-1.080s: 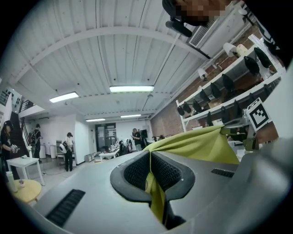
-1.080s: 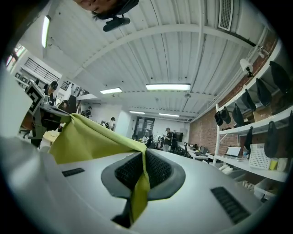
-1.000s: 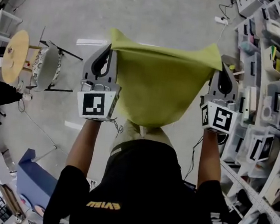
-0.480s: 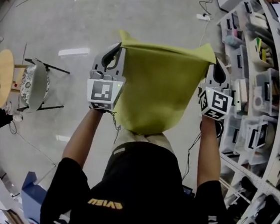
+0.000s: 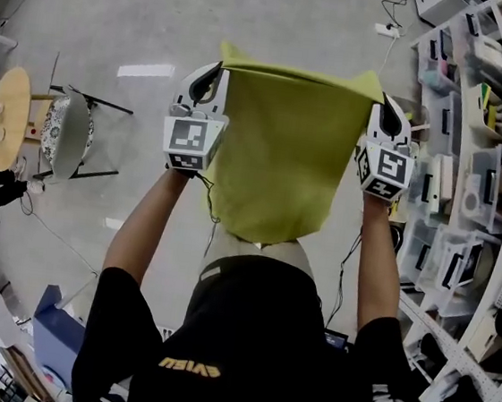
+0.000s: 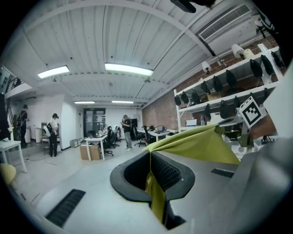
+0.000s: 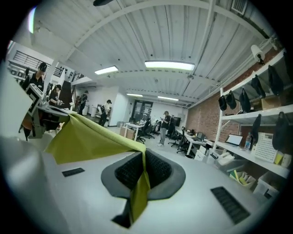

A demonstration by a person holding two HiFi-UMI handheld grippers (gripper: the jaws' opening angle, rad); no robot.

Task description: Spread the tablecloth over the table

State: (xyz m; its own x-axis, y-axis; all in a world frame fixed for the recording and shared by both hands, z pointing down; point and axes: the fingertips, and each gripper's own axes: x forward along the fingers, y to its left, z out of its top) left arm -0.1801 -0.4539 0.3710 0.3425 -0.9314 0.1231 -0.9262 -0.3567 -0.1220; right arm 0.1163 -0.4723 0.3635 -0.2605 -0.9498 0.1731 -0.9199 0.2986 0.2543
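The yellow-green tablecloth [image 5: 279, 154] hangs in front of me, stretched between both grippers by its top edge. My left gripper [image 5: 213, 72] is shut on the cloth's left corner; the cloth [image 6: 153, 189] is pinched between its jaws and runs off to the right. My right gripper [image 5: 383, 107] is shut on the right corner, and the cloth [image 7: 139, 189] passes through its jaws and stretches away to the left. The lower part of the cloth droops toward my body. No table lies under the cloth in the head view.
A round wooden side table [image 5: 7, 116] and a patterned chair [image 5: 65, 134] stand on the concrete floor at left. Shelving [image 5: 488, 133] full of bins runs along the right. The gripper views show an office with desks and people [image 6: 126, 131] far ahead.
Both grippers have come down and forward together with the cloth still taut between them. The chair and round table have shifted in the head view as my head turned.
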